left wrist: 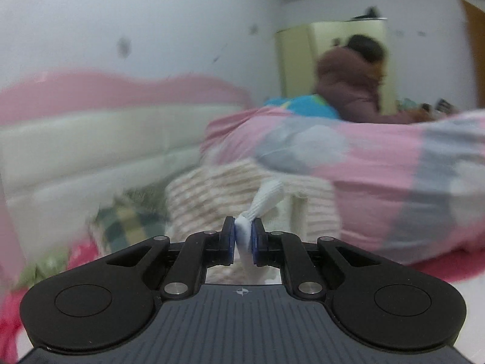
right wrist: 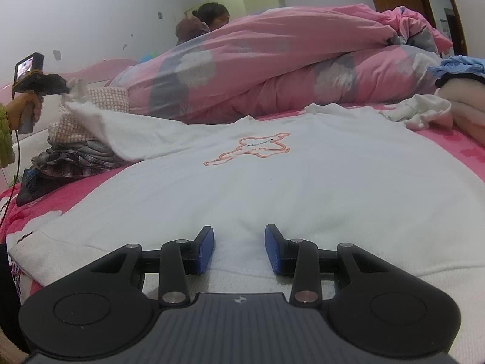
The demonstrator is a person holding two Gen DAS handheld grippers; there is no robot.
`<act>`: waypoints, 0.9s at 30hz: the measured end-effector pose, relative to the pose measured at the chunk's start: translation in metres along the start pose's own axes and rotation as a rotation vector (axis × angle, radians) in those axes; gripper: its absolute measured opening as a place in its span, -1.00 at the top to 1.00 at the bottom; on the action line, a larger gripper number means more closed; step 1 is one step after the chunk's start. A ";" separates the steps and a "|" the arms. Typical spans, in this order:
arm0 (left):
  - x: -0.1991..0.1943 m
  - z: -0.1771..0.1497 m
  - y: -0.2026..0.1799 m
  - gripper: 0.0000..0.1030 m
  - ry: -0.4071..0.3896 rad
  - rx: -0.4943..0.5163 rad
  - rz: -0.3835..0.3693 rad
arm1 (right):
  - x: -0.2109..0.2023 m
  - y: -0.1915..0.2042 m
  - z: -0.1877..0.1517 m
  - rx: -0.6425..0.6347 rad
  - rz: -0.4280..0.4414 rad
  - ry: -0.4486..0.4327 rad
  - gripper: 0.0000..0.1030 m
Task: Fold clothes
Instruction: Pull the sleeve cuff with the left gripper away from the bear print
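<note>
A white sweater [right wrist: 242, 188] with an orange outline figure on its chest lies flat on the pink bed. My right gripper [right wrist: 239, 242] hovers over its ribbed hem, jaws apart, with the hem lying flat beneath and no pinch visible. At the far left a hand holds my left gripper [right wrist: 65, 89] raised, pulling one sleeve [right wrist: 100, 121] up off the bed. In the left wrist view the left gripper [left wrist: 243, 230] is shut on the white ribbed cuff [left wrist: 266, 197], which stretches forward from the blue pads.
A bulky pink and grey quilt [right wrist: 272, 66] runs across the back of the bed, with a person [right wrist: 212, 15] behind it. Folded clothes [right wrist: 75, 154] are stacked at the left. Loose white [right wrist: 424, 109] and blue [right wrist: 460, 66] garments lie at the right. A padded headboard [left wrist: 75, 151] is beyond.
</note>
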State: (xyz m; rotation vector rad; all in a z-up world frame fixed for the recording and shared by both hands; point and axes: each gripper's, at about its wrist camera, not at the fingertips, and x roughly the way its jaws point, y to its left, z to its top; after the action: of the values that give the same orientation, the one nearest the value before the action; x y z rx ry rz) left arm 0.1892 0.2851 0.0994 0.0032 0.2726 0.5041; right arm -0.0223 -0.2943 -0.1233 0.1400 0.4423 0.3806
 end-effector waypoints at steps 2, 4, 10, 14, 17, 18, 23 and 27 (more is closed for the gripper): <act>0.016 0.003 0.006 0.81 0.047 -0.057 -0.013 | 0.000 0.000 0.000 0.000 0.000 0.000 0.24; 0.018 0.004 0.008 0.81 0.044 -0.081 -0.031 | 0.000 0.000 0.000 0.001 0.001 0.000 0.24; 0.016 -0.003 0.032 0.79 -0.028 -0.232 -0.132 | -0.001 -0.001 0.000 0.000 0.002 0.000 0.24; 0.032 -0.014 0.052 0.79 0.009 -0.289 -0.164 | -0.001 -0.001 0.001 0.001 0.002 0.005 0.23; 0.035 -0.023 0.070 0.72 0.018 -0.369 -0.192 | 0.000 -0.001 0.004 0.005 0.001 0.020 0.23; 0.035 -0.025 0.077 0.60 0.017 -0.401 -0.198 | 0.000 -0.001 0.004 0.008 0.001 0.025 0.23; 0.022 -0.022 0.097 0.43 -0.020 -0.410 -0.184 | 0.001 0.003 0.005 0.000 -0.014 0.033 0.22; 0.000 -0.006 0.070 0.31 -0.027 -0.209 -0.225 | 0.001 0.003 0.004 0.002 -0.019 0.032 0.22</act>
State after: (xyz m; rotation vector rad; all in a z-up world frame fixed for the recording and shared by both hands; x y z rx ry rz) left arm 0.1539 0.3460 0.0982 -0.2217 0.1898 0.3069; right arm -0.0204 -0.2909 -0.1193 0.1315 0.4750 0.3647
